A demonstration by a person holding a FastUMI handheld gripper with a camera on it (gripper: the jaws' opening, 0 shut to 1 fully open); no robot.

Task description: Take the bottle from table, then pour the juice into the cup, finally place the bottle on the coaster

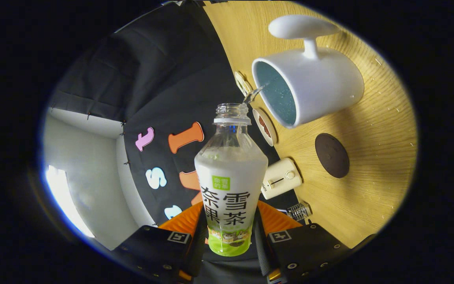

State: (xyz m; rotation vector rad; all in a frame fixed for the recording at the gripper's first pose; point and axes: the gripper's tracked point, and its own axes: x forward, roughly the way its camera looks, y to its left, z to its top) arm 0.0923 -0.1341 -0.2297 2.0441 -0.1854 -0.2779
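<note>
My gripper (231, 236) is shut on a clear plastic bottle (231, 173) with a white and green label, both fingers pressing its lower body. The bottle has no cap and is tipped sideways relative to the wooden table (369, 118). A thin stream of clear liquid (253, 94) leaves its mouth toward the white cup (313, 86), whose inside is blue. The cup stands on the table just beyond the bottle's mouth, its handle on the far side. A dark round coaster (332, 155) lies on the table beside the cup.
A small cream appliance (281, 178) with a knob stands near the table's edge by the booth wall. Two small round dishes (265, 127) (242, 82) sit along that edge. A small clear ribbed object (300, 211) lies close to the right finger.
</note>
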